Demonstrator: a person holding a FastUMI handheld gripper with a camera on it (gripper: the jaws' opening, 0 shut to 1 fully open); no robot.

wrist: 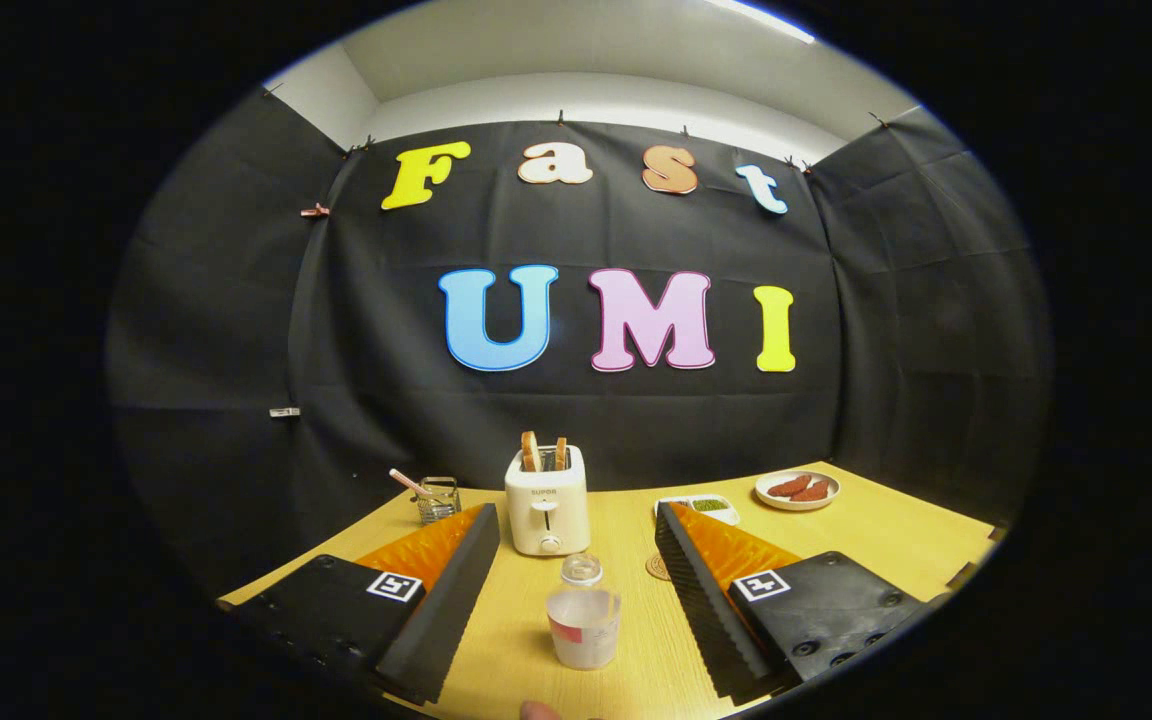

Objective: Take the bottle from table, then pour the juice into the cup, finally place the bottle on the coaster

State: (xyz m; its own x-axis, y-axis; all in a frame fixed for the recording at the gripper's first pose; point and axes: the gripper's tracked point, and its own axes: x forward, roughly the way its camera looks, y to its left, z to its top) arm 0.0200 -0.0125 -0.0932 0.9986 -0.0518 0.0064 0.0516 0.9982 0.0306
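Observation:
A small clear plastic bottle [583,622] with a clear cap and a red patch on its label stands upright on the wooden table [866,535], between my two fingers and touching neither. My gripper [576,520] is open wide, one finger on each side of the bottle. A glass cup [438,498] with a pink straw stands at the back left, beyond the left finger. A round brown coaster [658,566] lies just beside the inner edge of the right finger [698,590], partly hidden by it.
A white toaster [547,500] with two slices of toast stands straight ahead beyond the bottle. A small white dish with green food [706,506] and a plate of reddish food [797,489] sit at the back right. A fingertip [538,711] shows at the near edge.

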